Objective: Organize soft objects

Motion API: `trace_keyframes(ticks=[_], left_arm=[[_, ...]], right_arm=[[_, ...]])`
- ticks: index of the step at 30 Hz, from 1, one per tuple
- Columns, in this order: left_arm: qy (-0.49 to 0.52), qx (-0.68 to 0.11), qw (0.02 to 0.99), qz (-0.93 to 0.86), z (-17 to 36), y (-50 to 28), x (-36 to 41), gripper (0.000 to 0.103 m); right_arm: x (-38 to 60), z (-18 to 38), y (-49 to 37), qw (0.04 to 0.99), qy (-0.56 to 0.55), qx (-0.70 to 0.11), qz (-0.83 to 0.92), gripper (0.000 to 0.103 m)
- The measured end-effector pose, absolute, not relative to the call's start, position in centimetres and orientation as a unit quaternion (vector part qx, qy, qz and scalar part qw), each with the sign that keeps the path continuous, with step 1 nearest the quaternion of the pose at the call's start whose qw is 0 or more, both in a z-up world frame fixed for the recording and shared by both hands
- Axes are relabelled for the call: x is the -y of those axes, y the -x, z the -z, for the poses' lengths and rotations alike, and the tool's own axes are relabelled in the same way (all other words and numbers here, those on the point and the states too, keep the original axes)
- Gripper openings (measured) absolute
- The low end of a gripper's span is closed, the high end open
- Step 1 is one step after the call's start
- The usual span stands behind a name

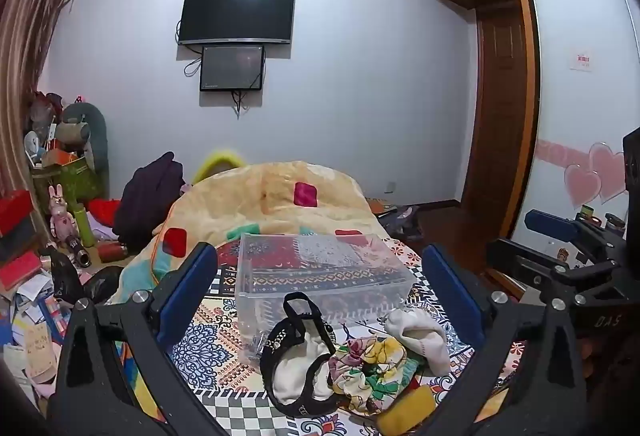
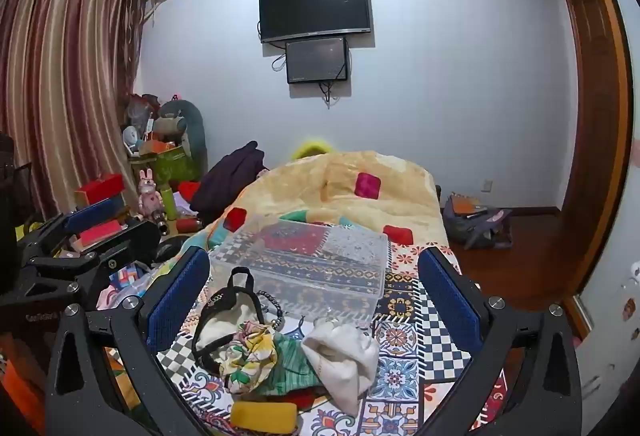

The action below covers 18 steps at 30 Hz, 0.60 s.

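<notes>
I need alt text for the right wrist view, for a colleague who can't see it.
Open right gripper hovers over a small pile of soft items on a patterned bedspread: a black-trimmed white pouch, a floral cloth, and a white sock. An empty clear plastic box sits just behind them, a yellow quilt beyond.

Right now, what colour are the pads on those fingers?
Blue pads on black frames, both wide apart; clearest in the right wrist view.

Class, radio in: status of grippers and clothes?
Left gripper, right gripper open, empty. Clothes pile loose before empty clear box. Nothing blocking.
</notes>
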<state>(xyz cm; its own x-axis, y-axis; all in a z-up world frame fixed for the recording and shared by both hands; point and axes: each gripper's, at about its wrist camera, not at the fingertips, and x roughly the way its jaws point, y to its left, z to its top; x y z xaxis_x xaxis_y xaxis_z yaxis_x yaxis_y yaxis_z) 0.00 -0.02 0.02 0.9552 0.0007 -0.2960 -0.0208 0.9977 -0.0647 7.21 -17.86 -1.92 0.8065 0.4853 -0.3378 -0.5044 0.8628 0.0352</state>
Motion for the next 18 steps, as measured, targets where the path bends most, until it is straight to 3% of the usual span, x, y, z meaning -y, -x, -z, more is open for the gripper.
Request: trace_keyframes(ticks=[18], left_arm=[[0.02, -0.131, 0.991, -0.004, -0.28, 0.66, 0.46, 0.103]], right_arm=[[18.24, 1.19, -6.94, 0.951, 0.021, -0.158, -0.267, 0.103]])
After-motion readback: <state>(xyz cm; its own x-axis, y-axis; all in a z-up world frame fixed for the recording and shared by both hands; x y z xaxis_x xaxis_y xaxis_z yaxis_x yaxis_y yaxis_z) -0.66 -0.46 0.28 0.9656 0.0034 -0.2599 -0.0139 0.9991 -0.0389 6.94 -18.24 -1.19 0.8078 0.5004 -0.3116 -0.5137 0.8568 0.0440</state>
